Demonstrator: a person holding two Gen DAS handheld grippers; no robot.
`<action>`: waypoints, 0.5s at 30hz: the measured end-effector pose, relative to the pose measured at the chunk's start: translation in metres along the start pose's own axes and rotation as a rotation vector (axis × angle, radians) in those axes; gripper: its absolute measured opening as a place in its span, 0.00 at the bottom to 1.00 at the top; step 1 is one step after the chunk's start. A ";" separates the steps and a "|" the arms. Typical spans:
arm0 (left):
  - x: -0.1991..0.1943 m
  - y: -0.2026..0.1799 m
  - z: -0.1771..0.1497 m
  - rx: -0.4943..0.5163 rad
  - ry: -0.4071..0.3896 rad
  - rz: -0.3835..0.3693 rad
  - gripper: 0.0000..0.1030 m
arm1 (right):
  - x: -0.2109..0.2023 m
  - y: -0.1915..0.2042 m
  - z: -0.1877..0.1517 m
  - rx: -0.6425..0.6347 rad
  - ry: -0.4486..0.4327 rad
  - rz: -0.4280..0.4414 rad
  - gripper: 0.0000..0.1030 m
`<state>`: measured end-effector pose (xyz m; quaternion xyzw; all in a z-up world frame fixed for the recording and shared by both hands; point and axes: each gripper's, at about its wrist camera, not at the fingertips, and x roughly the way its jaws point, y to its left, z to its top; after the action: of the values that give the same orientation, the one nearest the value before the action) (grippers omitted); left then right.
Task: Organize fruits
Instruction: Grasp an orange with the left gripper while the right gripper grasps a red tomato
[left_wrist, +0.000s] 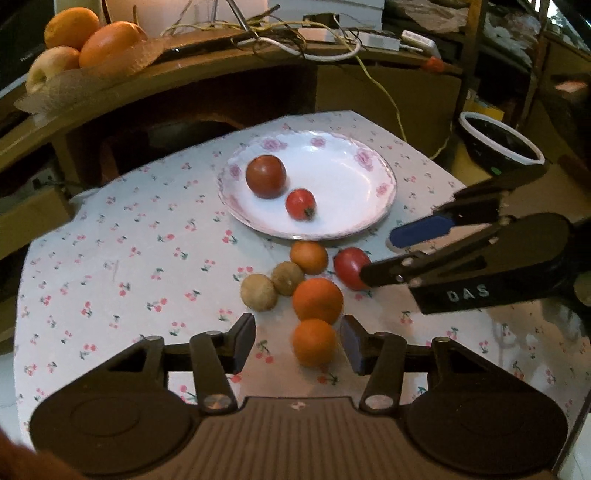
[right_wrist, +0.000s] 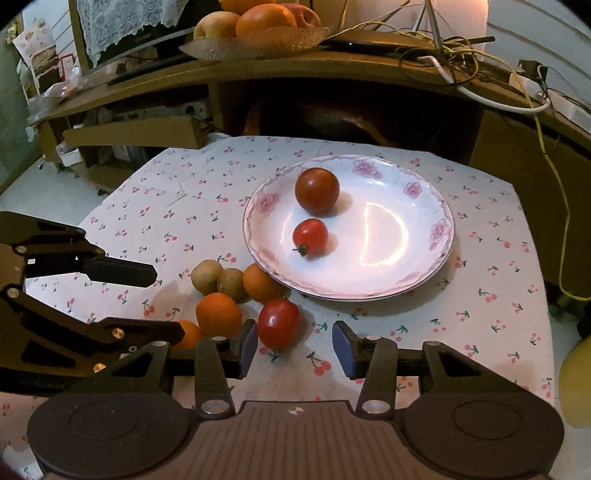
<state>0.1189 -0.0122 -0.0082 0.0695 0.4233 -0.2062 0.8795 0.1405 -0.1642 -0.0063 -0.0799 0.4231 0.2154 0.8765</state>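
Note:
A white floral plate (left_wrist: 369, 177) (right_wrist: 406, 266) holds a dark red tomato (left_wrist: 266, 176) (right_wrist: 317, 190) and a small red tomato (left_wrist: 301, 204) (right_wrist: 310, 237). In front of it on the cloth lie two kiwis (left_wrist: 258, 292) (right_wrist: 207, 276), three oranges (left_wrist: 317, 301) (right_wrist: 218, 314) and a red tomato (left_wrist: 351, 267) (right_wrist: 278, 323). My left gripper (left_wrist: 298, 344) is open, with the nearest orange (left_wrist: 314, 342) between its fingers. My right gripper (right_wrist: 294, 347) is open, and the red tomato sits by its left finger (right_wrist: 248, 343).
The fruit lies on a small table with a cherry-print cloth (left_wrist: 129, 266) (right_wrist: 480, 314). Behind it a wooden shelf (left_wrist: 221, 59) carries a glass dish of oranges and apples (right_wrist: 258, 33) and tangled cables (left_wrist: 295, 33). A dark white-rimmed bowl (left_wrist: 498, 144) stands at the right.

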 end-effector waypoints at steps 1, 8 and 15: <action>0.002 -0.001 -0.001 0.003 0.007 -0.006 0.54 | 0.002 0.000 0.000 0.001 0.003 -0.001 0.45; 0.013 -0.007 -0.006 0.021 0.032 -0.005 0.54 | 0.011 0.001 0.000 0.014 0.021 0.022 0.47; 0.024 -0.007 -0.010 0.016 0.045 -0.005 0.53 | 0.018 0.004 0.004 0.008 0.016 0.030 0.49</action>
<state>0.1228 -0.0228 -0.0328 0.0800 0.4415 -0.2103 0.8686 0.1512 -0.1538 -0.0178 -0.0716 0.4322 0.2264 0.8699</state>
